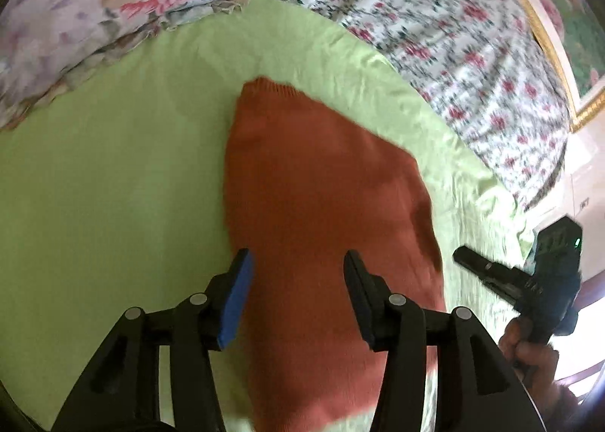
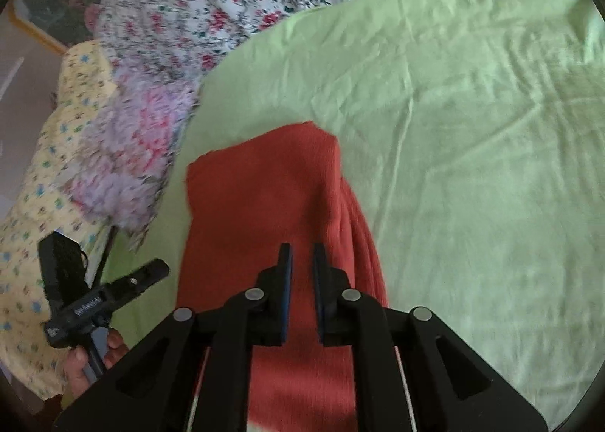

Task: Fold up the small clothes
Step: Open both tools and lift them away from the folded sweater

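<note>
Fingers of the left gripper (image 1: 297, 262) stand spread and those of the right gripper (image 2: 302, 256) narrowly parted, both empty above the orange knit garment (image 1: 321, 182) on the green sheet (image 1: 113, 167), which looks soft, light and floppy, best pinched at an edge or corner.

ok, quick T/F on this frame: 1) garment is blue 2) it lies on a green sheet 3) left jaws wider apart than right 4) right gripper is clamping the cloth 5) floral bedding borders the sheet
1) False. The knit garment is rust-red.
2) True. It lies on the light green sheet.
3) True. The left gripper stands wide open; the right gripper shows only a narrow gap.
4) False. Its jaws hang above the cloth with nothing between them.
5) True. Floral bedding lies past the sheet's far edge.
</note>
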Demonstrator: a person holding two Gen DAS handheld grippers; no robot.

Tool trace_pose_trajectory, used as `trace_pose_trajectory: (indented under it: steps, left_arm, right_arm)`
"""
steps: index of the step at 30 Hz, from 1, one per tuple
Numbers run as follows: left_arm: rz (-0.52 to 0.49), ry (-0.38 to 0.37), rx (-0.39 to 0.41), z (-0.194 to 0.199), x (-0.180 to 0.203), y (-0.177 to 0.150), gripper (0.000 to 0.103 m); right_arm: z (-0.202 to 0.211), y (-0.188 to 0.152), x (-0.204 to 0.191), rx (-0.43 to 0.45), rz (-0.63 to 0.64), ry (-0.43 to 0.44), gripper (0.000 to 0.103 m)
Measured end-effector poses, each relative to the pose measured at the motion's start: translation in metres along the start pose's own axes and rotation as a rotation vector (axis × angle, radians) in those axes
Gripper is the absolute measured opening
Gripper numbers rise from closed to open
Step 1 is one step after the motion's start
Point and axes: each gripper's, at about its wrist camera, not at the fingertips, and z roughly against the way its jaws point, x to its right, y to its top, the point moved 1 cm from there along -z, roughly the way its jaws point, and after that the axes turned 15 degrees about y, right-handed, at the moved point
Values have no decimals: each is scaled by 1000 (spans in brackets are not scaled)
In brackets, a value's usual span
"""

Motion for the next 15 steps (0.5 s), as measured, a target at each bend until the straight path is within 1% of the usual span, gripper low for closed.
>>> trace_pose_trajectory:
  steps: [2,6,8,11,12,13,15]
  left_arm:
    - [-11,3,-7,9,3,-23,53]
    - [-57,19,-39,18,14,-74,53]
    - [-73,35,-39,26,16,-93,53]
    - [-84,36,-21,42,17,-118,53]
    - [-91,46,-10,47,18,-126,55]
    - [-101,63,6,54,20,-134,56]
    - [-118,107,37,65,22,-147,59]
  right_arm:
    - [16,-16,-6,-7,14,13,22]
    - [36,-48,-12,-31,31,33,24]
    - [44,-64,-14,-50,40,33,24]
    - [55,-83,-17,-58,48,36,25]
    - [59,-89,-18,-61,53,35,29]
    - [62,-95,-21,-68,68,28,37]
    - [67,-107,-27,-76,110,9,45]
